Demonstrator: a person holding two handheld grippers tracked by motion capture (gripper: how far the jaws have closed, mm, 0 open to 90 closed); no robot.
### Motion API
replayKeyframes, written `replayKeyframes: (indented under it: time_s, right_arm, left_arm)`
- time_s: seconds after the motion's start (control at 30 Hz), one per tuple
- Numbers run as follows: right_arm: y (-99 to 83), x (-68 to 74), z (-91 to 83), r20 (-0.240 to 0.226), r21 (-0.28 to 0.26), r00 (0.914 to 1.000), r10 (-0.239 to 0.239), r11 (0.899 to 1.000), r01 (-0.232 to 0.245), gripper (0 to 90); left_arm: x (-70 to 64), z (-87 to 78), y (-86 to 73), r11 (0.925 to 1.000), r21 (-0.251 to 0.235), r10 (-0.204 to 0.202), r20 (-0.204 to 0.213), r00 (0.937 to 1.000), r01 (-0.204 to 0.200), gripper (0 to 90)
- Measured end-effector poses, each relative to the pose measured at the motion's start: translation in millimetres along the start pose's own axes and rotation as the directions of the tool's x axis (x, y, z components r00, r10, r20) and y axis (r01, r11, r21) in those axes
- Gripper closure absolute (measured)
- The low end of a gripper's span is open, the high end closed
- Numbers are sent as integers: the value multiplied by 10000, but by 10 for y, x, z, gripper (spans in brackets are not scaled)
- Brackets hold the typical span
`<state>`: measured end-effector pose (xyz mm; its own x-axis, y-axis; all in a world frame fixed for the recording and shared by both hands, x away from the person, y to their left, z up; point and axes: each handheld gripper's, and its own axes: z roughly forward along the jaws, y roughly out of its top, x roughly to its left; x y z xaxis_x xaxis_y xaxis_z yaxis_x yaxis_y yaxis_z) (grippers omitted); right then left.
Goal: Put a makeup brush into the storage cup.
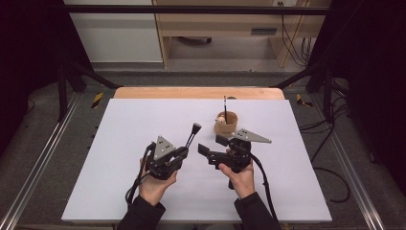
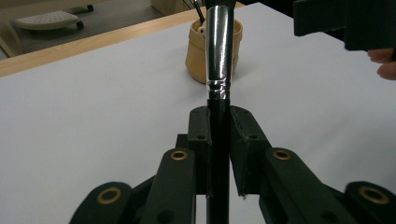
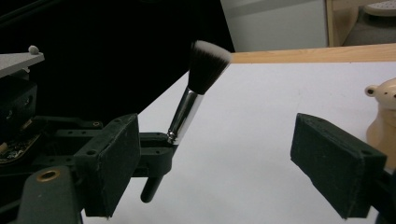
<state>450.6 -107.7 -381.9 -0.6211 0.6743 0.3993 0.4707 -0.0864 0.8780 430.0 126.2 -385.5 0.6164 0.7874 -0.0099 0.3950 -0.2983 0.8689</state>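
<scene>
**Left hand-held gripper clamps a makeup brush while the right one stands open beside it**

In the high view, the left hand-held gripper (image 1: 184,152) sits over the near middle of the table (image 1: 119,143), whose top is covered by a white sheet with a strip of bare wood along the far edge. Its jaws are closed tight on the black handle of a makeup brush (image 1: 193,133). The brush rises tilted away from the person, its bristle head uppermost and pointing toward the far right. In the left gripper view the handle runs straight up between the two pads, and the shiny metal ferrule begins just above them. The right gripper view shows the brush from the side: a dark, dense tuft with a pale tip, the silver ferrule below it, and the butt of the handle sticking out beneath the jaws, clear of the table.

The right hand-held gripper (image 1: 210,146) is just to the right of the left one, near it but not touching, with its jaws spread wide and nothing between them.

A tan holder cup (image 1: 226,123) stands on the table just beyond the right hand-held gripper. A thin dark stick rises from it, and a small rounded cream-coloured object sits at its rim; what that object is cannot be told.

The person's dark sleeves enter from the near edge.
</scene>
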Motion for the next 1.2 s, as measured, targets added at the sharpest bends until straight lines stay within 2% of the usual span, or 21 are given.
replayKeyframes:
  time_s: [0.53,1.0,1.2]
  right_arm:
    - [-32,14,92,-244,157,9990,364,9992,-360,268]
    - [-51,4,140,-209,270,9967,782,9966,-776,445]
    - [-57,-2,149,-252,292,9965,801,9964,-793,519]
  left_arm:
    - [-138,60,9,9995,-267,-135,210,9997,141,789]
    - [-233,75,9,9995,-304,15,321,9995,-6,788]
    - [-255,77,9,9994,-336,6,381,9993,6,788]
